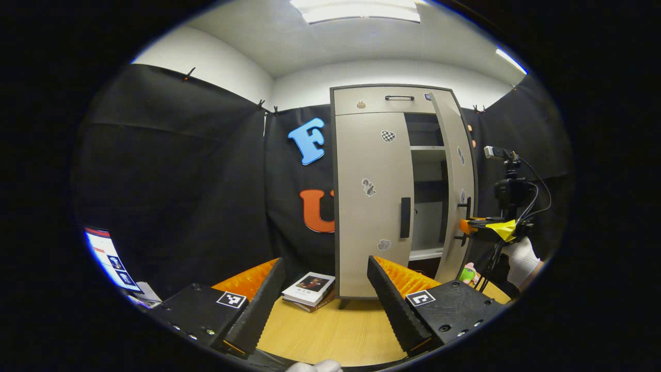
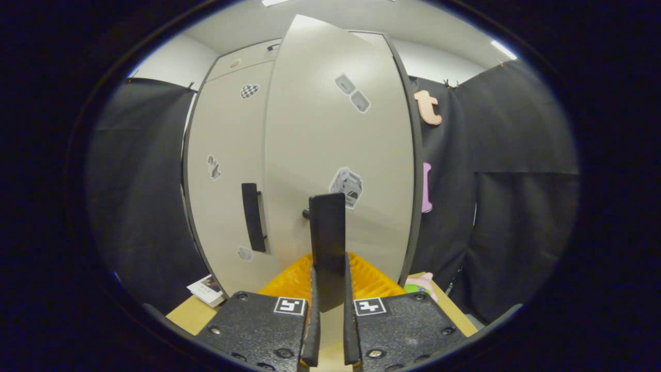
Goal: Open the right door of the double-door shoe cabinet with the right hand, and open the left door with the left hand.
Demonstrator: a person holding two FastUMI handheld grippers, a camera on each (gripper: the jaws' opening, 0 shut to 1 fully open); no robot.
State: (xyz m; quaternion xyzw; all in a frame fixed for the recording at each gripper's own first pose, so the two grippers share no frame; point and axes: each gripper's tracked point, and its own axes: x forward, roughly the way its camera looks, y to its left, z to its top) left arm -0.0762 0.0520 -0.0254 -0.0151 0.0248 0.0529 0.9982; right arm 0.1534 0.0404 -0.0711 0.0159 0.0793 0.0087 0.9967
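Bright ceiling lights (image 1: pixel 361 10), sharp focus, strong fisheye bending at edges.

Left gripper view faces the cabinet (image 1: pixel 392 191) from afar, right gripper view close

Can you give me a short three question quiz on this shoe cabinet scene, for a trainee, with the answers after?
1. True or false: the left door is shut against the shoe cabinet.
2. What are the right gripper fingers clamped on? A) the book B) the right door handle C) the drawer handle
3. Fill in: the book lies on the table beside the cabinet's ____ door.

Key
1. True. The right door is swung partly open, with shelves showing behind it in the left gripper view.
2. B, the right door handle.
3. Left. The left gripper hangs open in front of it, off the left door handle.
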